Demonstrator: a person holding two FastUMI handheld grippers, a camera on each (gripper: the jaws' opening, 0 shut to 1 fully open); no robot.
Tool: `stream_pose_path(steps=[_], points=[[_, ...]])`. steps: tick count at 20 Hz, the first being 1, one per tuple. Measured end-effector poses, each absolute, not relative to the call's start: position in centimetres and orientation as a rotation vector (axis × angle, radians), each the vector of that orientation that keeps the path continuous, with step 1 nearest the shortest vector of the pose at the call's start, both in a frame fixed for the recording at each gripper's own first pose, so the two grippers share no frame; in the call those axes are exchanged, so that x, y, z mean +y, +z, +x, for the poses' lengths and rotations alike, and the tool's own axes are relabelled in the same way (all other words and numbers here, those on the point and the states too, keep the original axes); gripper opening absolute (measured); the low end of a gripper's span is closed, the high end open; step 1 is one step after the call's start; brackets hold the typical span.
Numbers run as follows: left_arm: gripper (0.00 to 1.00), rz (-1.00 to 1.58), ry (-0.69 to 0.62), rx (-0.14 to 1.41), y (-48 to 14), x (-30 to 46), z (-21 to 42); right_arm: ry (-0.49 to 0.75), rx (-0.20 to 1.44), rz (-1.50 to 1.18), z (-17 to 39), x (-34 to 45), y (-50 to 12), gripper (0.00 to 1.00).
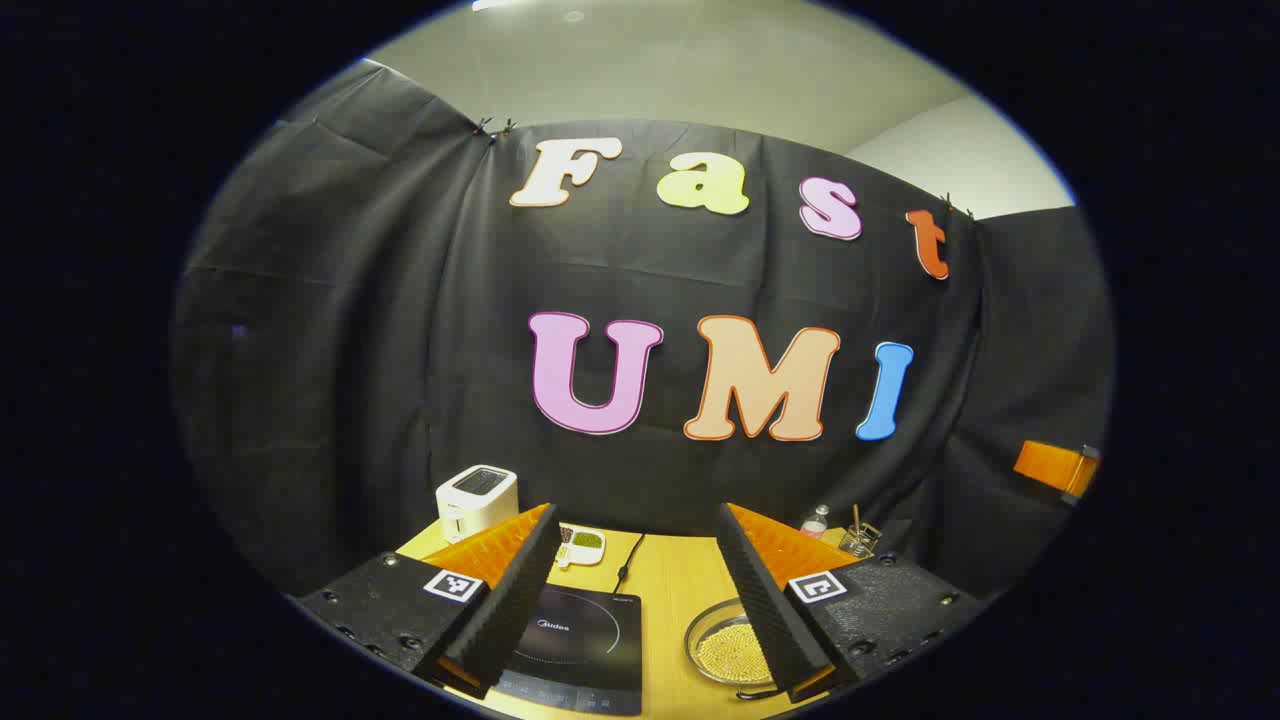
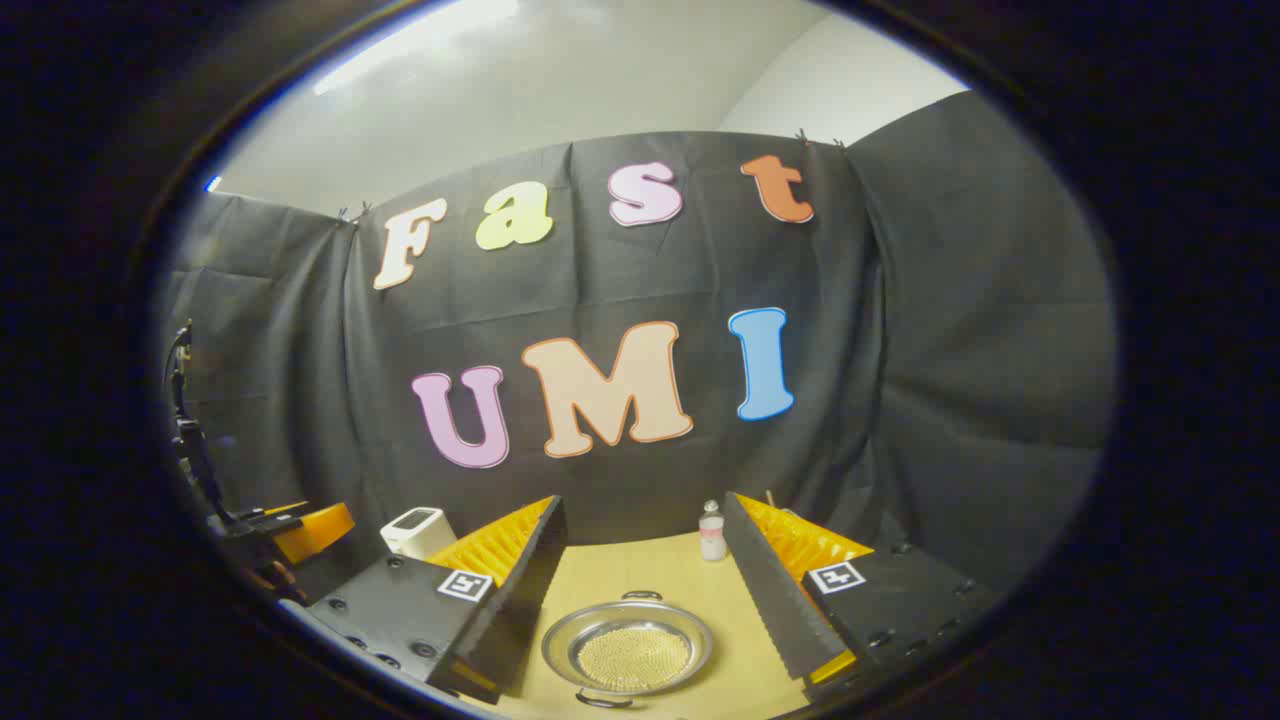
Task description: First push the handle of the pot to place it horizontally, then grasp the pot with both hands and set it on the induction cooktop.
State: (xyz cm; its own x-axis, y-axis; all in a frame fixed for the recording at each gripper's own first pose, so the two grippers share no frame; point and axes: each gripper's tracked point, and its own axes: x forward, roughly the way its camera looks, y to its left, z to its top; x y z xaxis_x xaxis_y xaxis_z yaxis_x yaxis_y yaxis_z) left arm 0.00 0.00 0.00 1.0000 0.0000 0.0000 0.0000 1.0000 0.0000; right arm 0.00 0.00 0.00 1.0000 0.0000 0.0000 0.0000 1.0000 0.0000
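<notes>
1. Left gripper (image 1: 640,600): jaws wide apart, holding nothing. Right gripper (image 2: 640,590): the same.
2. Pot (image 2: 627,648): shallow metal, beads inside, small loop handles (image 2: 641,596) at far and near rims. Probably light, rigid and slick; beads could spill if it tilts. Best grip is likely the handles.
3. Pot sits on the table (image 2: 640,565) between the right fingers, near the front edge, untouched.
4. Cooktop (image 1: 580,635) lies below the left gripper, beside the pot.

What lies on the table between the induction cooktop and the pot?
Bare wooden table separates the induction cooktop from the pot, seen in the left gripper view.
</notes>
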Motion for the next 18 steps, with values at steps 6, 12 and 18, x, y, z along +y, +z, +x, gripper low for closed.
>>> stream_pose_path(steps=[6,12,18], points=[[0.92,0.022,-0.026,0.005,-0.2,-1.0,-0.2,-0.022,-0.010,-0.014,-0.4,-0.9,1.0,0.90],[0.95,0.029,-0.048,0.004,-0.1,-1.6,-0.4,-0.025,-0.016,-0.017,-0.8,-0.9,1.4,0.90],[0.92,0.024,-0.038,0.021,-0.7,-0.7,-0.6,-0.029,-0.015,-0.021,-1.2,-0.8,1.2,0.90]])
